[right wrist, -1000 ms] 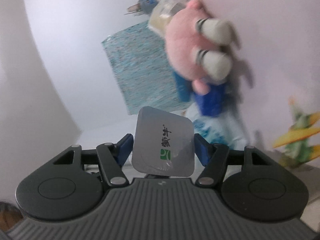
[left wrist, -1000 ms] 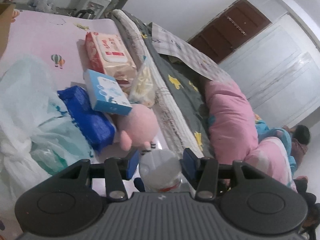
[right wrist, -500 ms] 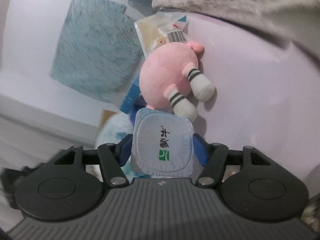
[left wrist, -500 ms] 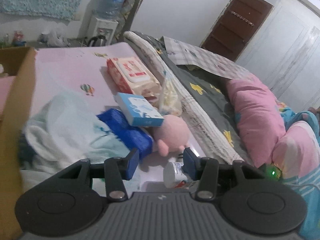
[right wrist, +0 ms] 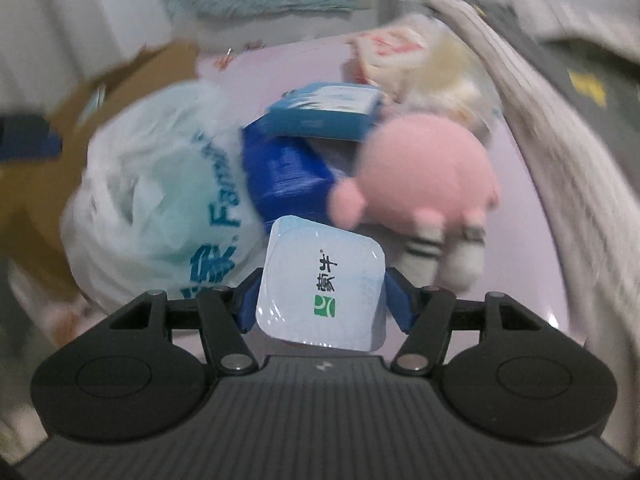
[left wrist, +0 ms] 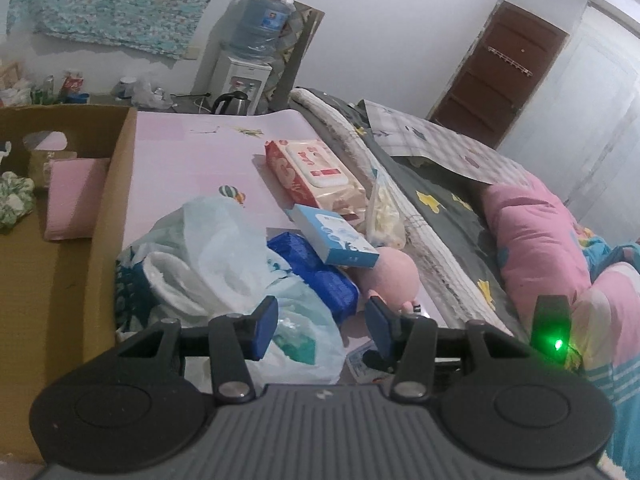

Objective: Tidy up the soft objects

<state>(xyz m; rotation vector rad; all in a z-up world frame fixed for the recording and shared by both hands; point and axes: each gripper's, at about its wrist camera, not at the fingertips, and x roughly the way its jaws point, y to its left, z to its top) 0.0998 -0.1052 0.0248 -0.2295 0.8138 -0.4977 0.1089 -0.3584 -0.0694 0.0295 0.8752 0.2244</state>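
My right gripper [right wrist: 322,302] is shut on a white yogurt cup [right wrist: 322,286] with a foil lid, just in front of a pink plush toy [right wrist: 420,180]. The cup also shows low in the left wrist view [left wrist: 366,362]. My left gripper [left wrist: 322,330] is open and empty above a white plastic bag [left wrist: 224,252]. In that view the plush [left wrist: 394,276] lies beside a blue pack [left wrist: 316,272] and a small blue-and-white box [left wrist: 334,234]. A cardboard box [left wrist: 116,208] on the left holds a pink cloth [left wrist: 74,196] and a green flowery item [left wrist: 14,202].
A red wet-wipe pack [left wrist: 312,172] and a clear bag of snacks [left wrist: 384,216] lie on the pink mat [left wrist: 188,156]. Grey and pink bedding [left wrist: 532,240] fills the right. A water dispenser [left wrist: 244,60] stands at the far wall.
My left gripper has let go of the yogurt cup and pulled back and up. My right gripper keeps the cup and has swung round toward the pile.
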